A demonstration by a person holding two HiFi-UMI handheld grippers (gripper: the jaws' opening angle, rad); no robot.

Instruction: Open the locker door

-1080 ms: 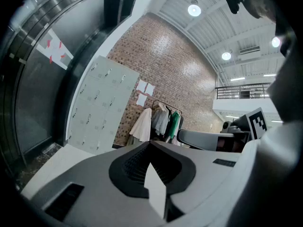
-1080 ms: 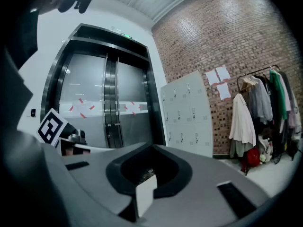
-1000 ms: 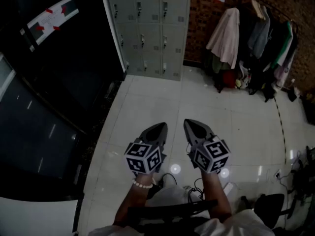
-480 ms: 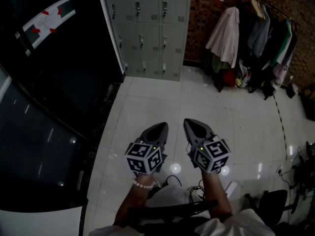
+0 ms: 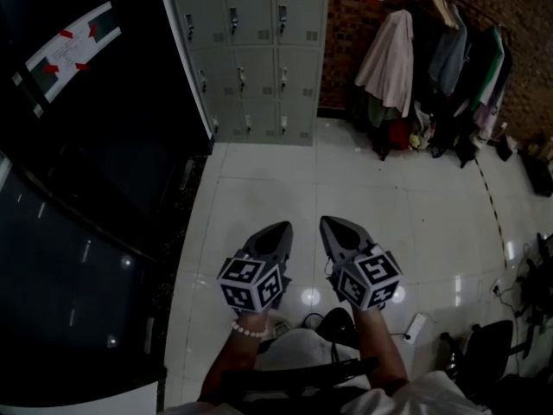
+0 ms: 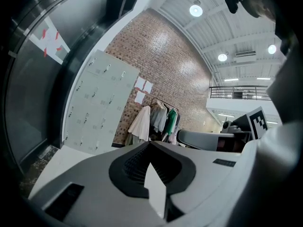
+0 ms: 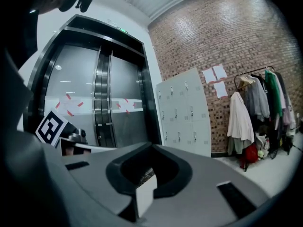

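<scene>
A grey bank of lockers [image 5: 259, 50] stands against the far wall, all its small doors closed, each with a little handle. It also shows far off in the left gripper view as lockers [image 6: 97, 103] and in the right gripper view as lockers [image 7: 184, 112]. My left gripper [image 5: 281, 228] and right gripper [image 5: 331, 223] hover side by side over the white tiled floor, well short of the lockers. Both point forward with their jaws together and nothing between them.
A dark lift door and black wall [image 5: 86, 145] run along the left. A clothes rack [image 5: 432, 67] full of coats stands right of the lockers before a brick wall [image 5: 518, 24]. Cables and a black chair [image 5: 479, 348] lie near my feet.
The view has shifted a little forward and up, so more of the lockers shows. Both grippers keep their place and stay shut.
</scene>
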